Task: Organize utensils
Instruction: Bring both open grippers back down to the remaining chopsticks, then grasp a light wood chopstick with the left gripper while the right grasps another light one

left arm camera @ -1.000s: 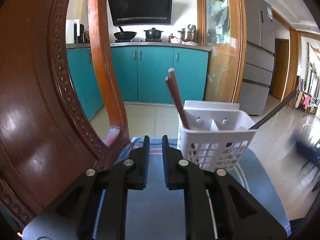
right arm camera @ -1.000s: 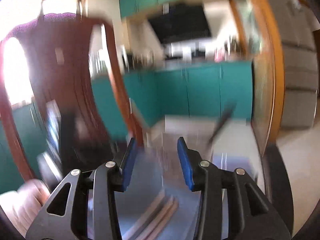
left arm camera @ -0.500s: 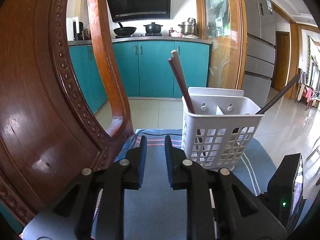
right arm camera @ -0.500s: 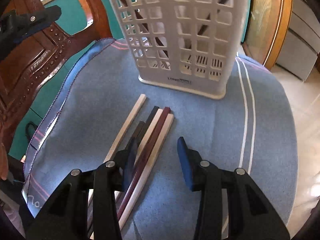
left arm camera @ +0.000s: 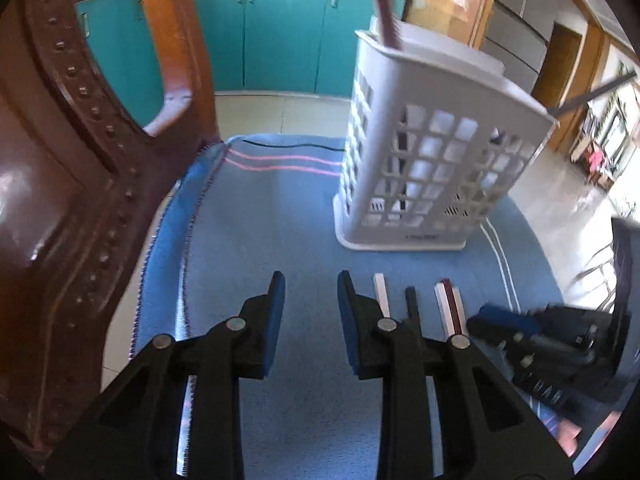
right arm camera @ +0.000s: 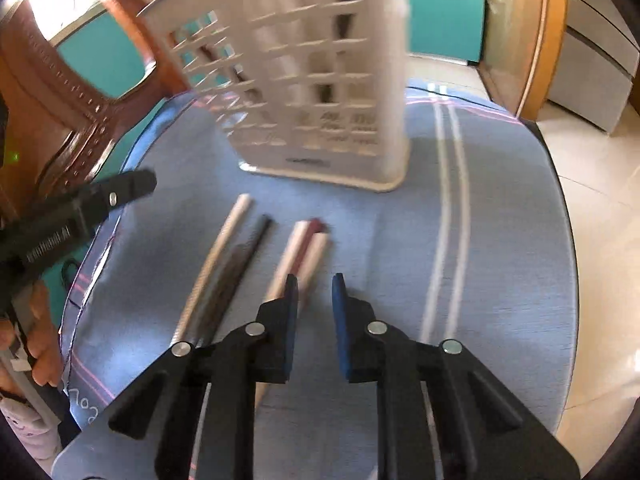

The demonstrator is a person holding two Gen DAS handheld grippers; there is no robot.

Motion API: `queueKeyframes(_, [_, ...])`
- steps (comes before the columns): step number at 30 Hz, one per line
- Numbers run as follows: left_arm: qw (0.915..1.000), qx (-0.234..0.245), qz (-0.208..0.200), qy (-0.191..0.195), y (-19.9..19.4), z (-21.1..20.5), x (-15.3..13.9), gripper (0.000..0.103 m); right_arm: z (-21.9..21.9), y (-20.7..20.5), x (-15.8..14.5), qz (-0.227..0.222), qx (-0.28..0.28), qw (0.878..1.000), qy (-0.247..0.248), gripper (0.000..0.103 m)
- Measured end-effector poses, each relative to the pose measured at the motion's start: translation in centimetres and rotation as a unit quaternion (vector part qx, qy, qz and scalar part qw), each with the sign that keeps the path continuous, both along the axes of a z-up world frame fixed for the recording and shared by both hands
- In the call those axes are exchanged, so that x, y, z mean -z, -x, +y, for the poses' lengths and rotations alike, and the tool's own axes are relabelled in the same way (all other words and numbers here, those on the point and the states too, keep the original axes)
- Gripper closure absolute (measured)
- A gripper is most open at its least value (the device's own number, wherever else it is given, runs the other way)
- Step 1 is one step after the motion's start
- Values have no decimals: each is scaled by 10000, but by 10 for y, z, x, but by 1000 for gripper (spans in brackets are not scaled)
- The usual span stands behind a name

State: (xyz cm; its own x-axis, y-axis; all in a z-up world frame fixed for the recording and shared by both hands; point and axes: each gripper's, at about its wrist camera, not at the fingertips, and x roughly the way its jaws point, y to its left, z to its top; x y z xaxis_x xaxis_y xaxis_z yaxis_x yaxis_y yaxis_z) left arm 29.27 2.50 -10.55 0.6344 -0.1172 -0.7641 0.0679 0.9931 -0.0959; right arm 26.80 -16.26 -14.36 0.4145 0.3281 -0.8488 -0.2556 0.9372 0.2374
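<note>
Empty, parted left gripper (left arm camera: 310, 286) over blue cloth (left arm camera: 256, 216); chopsticks (left arm camera: 448, 304) alongside, white basket (left arm camera: 432, 152) beyond.

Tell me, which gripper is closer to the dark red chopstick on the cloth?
Right. The right gripper hovers right beside the dark red chopstick. The left gripper sits farther left, past the white chopstick.

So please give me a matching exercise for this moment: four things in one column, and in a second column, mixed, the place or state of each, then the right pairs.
Things:
1. white basket
2. loose chopsticks
3. left gripper
4. dark chopsticks

Places or states:
A. open, holding nothing
B. lying flat on the blue cloth
C. standing upright on the cloth, behind the loose sticks
D. sticking up out of the basket

Pairs: 1-C, 2-B, 3-A, 4-D
</note>
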Motion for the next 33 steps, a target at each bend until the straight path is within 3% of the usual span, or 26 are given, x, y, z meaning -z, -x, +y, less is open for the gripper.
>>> queueKeyframes(3, [9999,86,43,-84,1,-8,5,69,-9,-3,2,19,154,9999,-2,85])
queueKeyframes(12, [9994,154,229,-225,-3,-22,14,65,12,3,5,-86,-41,9999,-65,85])
queueKeyframes(21, [9985,184,362,-358,-2,-28,34,61,16,0,4,2,-77,9993,374,87])
queueKeyframes(26, [9984,327,408,-221,-6,-36,43,61,23,5,5,-180,-97,9975,674,88])
queueKeyframes(33, [9976,420,483,-259,-9,-51,52,60,17,8,6,-177,-142,9979,611,88])
